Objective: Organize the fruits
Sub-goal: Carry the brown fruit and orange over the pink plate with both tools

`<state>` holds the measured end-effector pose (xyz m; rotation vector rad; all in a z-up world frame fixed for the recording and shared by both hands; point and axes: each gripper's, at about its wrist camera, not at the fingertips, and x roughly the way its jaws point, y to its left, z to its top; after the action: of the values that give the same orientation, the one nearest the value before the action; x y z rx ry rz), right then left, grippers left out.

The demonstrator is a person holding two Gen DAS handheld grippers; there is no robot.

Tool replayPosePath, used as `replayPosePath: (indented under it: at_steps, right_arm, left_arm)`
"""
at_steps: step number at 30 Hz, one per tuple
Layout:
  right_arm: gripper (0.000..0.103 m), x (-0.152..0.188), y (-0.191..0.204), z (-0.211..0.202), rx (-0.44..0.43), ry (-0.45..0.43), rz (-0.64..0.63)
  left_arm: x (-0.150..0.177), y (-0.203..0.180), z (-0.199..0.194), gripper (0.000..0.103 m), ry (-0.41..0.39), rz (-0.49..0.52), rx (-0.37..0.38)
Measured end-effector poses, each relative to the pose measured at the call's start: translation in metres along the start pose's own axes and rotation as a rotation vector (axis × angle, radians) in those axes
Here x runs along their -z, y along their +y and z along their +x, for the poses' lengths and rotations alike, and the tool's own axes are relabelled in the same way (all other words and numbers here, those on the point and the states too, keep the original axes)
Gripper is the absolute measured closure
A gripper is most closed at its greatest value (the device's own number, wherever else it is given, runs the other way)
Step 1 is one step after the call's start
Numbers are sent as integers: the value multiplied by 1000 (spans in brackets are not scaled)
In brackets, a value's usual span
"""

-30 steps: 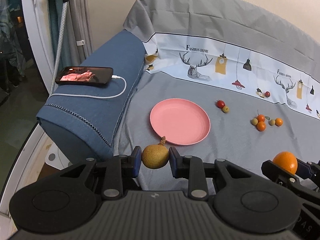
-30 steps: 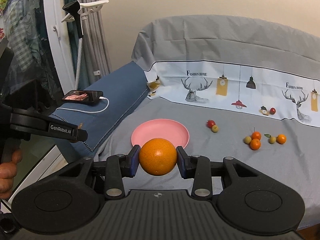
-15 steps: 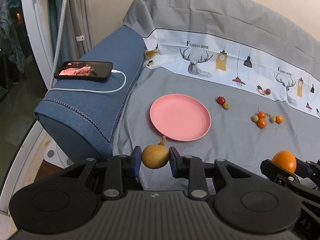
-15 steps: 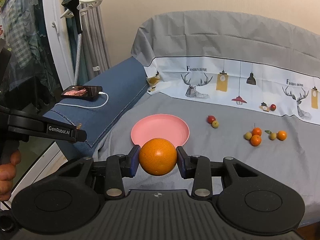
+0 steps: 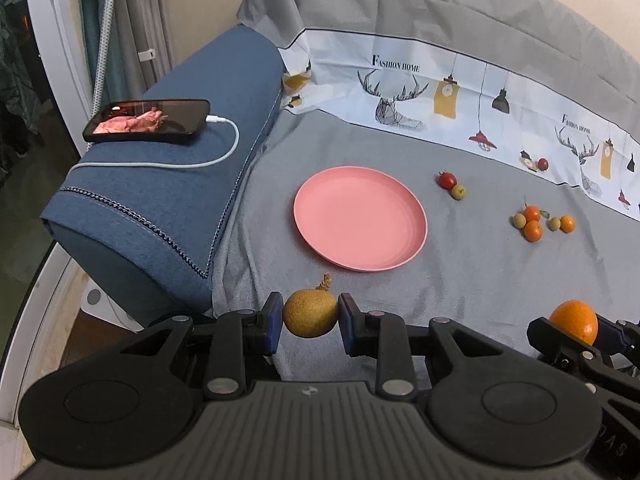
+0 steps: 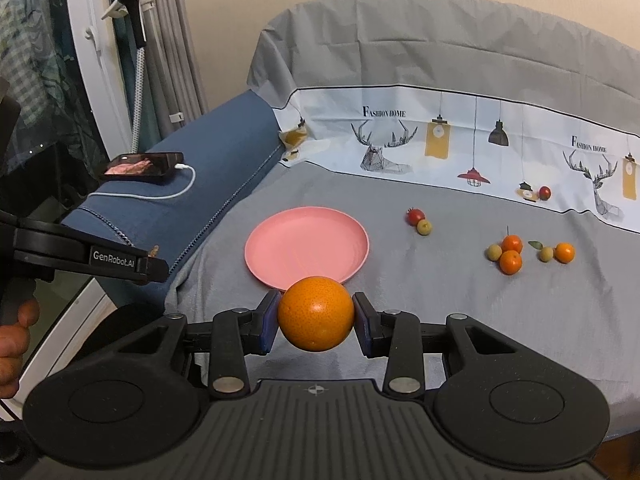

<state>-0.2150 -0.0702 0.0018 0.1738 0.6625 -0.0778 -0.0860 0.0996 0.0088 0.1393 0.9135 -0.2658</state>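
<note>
My left gripper (image 5: pixel 311 322) is shut on a small brown fruit with a dry stem (image 5: pixel 311 313), held just in front of the near rim of the pink plate (image 5: pixel 360 218). My right gripper (image 6: pixel 316 316) is shut on a large orange (image 6: pixel 315 313), also near the plate (image 6: pixel 306 246) front edge. The plate lies bare on the grey sheet. The right gripper with its orange (image 5: pixel 574 320) shows at the lower right of the left wrist view. The left gripper's finger (image 6: pixel 120 266) crosses the left of the right wrist view.
A red tomato and a green fruit (image 5: pixel 452 185) lie right of the plate. Several small oranges and green fruits (image 5: pixel 540 222) cluster farther right. A phone on a charging cable (image 5: pixel 148 121) rests on the blue armrest (image 5: pixel 160 208). A person's hand (image 6: pixel 12 344) holds the left gripper.
Both grippers have moved forward and down toward the plate, which looms larger now. Each still holds its fruit.
</note>
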Motion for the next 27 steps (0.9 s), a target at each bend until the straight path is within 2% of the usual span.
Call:
replayPosePath:
  at_steps: [13, 20, 27]
  right_arm:
    - [63, -19, -9, 64, 2, 50, 24]
    - [63, -35, -12, 126, -17, 84, 22]
    - [63, -46, -11, 190, -17, 114, -56]
  left_arm:
    - [-35, 0, 62, 70, 77, -9, -19]
    - [-63, -7, 112, 70, 113, 9, -27]
    - [-84, -19, 174, 70, 162, 39, -36]
